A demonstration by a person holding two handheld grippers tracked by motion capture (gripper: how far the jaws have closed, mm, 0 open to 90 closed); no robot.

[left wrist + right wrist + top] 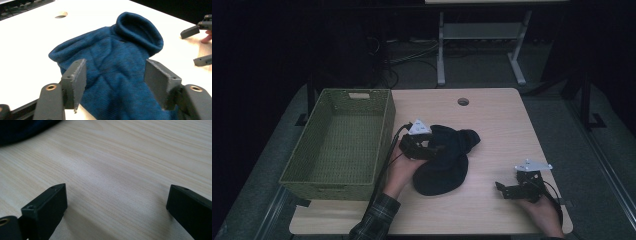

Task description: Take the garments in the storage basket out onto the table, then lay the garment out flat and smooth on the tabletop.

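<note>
Left gripper view: knitted blue beanie (117, 67)

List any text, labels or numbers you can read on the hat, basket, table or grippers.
None: no view shows any readable text.
Hat: plain blue knit, no tag in sight.
Basket: bare green weave.
Table: plain wood.
Left gripper, right gripper: no markings legible.
</note>
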